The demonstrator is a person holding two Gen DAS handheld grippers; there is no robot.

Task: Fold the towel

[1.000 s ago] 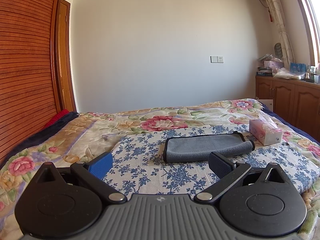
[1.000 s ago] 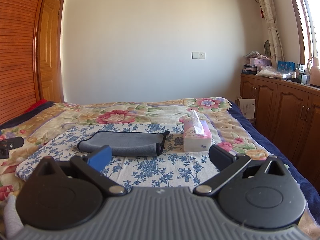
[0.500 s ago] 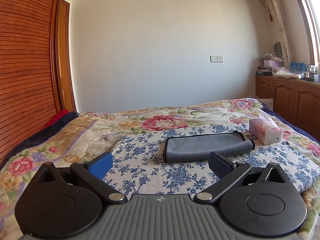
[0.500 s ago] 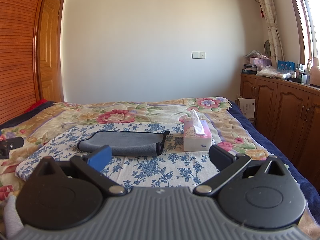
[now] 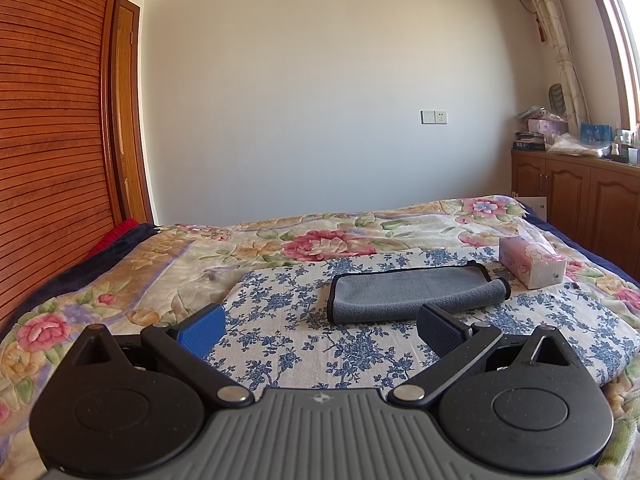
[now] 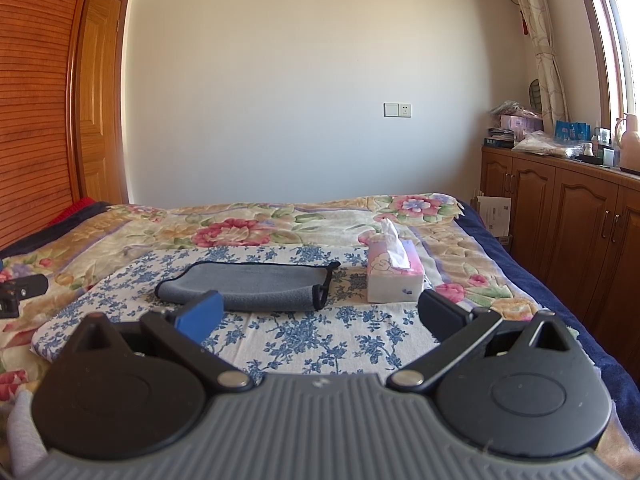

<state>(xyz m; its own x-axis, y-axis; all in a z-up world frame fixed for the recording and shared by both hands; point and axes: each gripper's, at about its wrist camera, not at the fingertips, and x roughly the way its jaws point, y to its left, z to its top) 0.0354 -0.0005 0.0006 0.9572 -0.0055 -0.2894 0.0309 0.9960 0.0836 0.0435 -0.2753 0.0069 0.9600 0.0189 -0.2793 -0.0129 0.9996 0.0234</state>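
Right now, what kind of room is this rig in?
A home bedroom, most likely: a bed with a floral quilt, wooden cabinets under a curtained window, and the grey towel lying on a blue-flowered cloth beside a tissue box.

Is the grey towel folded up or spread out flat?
Folded. The grey black-edged towel lies doubled on the blue-flowered cloth, with a rounded fold along its near edge.
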